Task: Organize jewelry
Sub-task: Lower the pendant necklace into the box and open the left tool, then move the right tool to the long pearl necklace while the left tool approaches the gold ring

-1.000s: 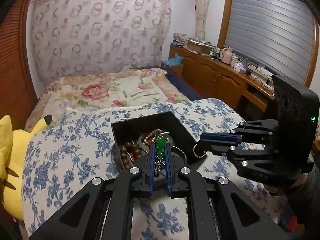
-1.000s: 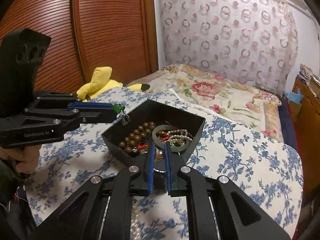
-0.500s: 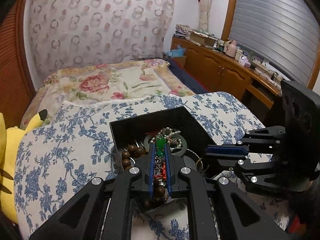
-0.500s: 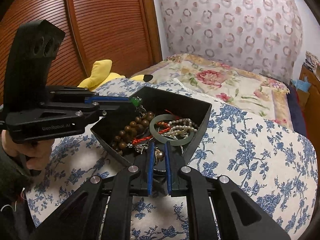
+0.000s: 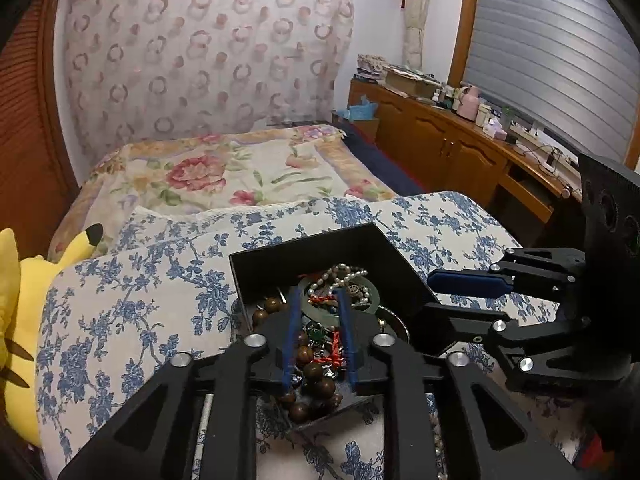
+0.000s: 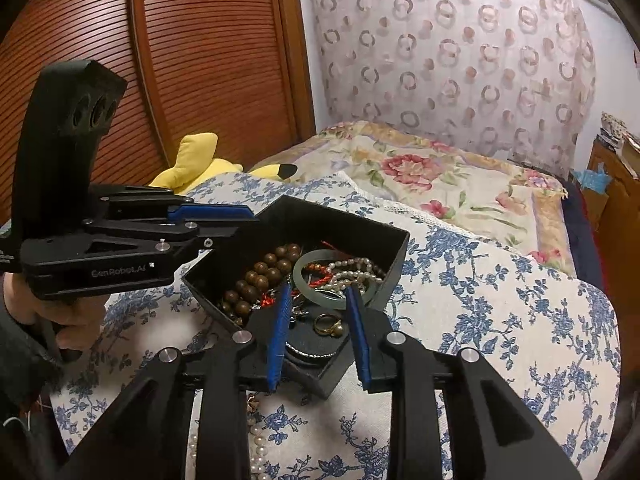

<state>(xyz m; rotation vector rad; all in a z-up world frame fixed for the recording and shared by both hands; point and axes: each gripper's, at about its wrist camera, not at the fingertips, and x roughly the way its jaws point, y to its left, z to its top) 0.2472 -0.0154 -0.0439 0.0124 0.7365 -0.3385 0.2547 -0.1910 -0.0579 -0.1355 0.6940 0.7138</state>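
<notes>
Left to right across the scene: at the left edge of the left wrist view a yellow plush toy (image 5: 16, 320) lies on the bed, beside the blue floral cover (image 5: 132, 304) that carries the work. At lower centre sits the black box (image 5: 308, 240), holding the brown bead bracelet (image 5: 308, 364), the pearl strand (image 5: 344, 270) and the pale green bangle (image 5: 320, 312). My left gripper (image 5: 318, 336) hangs over the box's near half; its fingers were pressed together a second ago on a green-stoned chain, and they are now opening, with that green-stoned chain (image 5: 318, 334) lying loose on the pile between them, pinched by neither pad. At the right of that view, and at lower centre of the right wrist view, my right gripper (image 6: 318, 336) does the same: its fingers are spreading, and the gold ring (image 6: 330, 326) it carried now rests on a dark round item in the box's near corner, free of both pads. In my judgement both pieces are delivered. A second pearl strand (image 6: 256, 448) remains on the cover at the bottom of the frame, outside the box, and is the likely next pick.
</notes>
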